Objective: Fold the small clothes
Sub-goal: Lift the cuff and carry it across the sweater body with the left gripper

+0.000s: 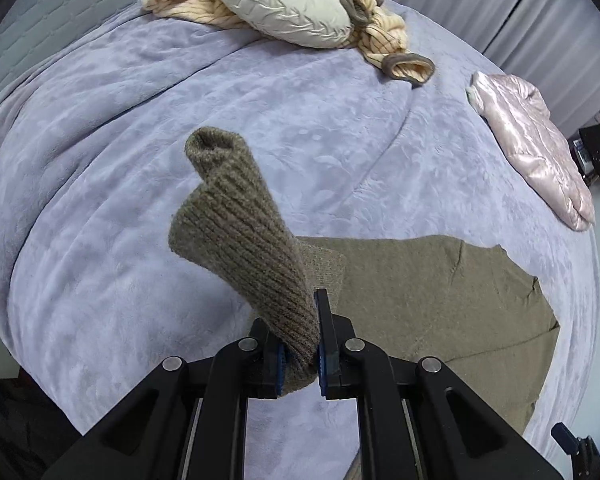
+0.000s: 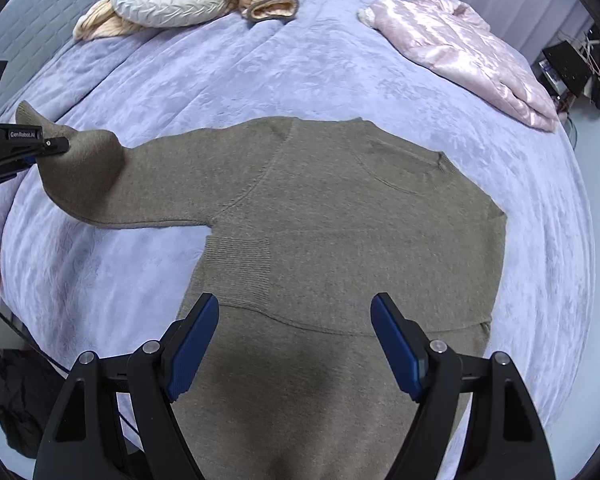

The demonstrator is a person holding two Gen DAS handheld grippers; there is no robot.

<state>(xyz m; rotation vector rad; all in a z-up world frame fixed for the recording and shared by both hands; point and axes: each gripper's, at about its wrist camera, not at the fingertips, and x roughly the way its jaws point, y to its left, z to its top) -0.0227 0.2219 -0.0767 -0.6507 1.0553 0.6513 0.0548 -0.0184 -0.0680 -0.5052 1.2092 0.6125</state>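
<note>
Sweater (image 2: 340, 216): olive-brown knit, spread flat on the lavender bedspread (image 2: 260, 80), collar toward the right, ribbed hem at lower centre. One sleeve (image 2: 100, 176) extends left; its ribbed cuff (image 1: 236, 216) is lifted off the bed, pinched in the left gripper (image 1: 302, 354), the cuff opening facing away. The other sleeve lies folded across the body.

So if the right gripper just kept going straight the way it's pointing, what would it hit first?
Most likely the brown sweater: the right gripper hangs open, pointing steeply down at its spread body, with nothing in between. How far above it cannot be judged.
</note>
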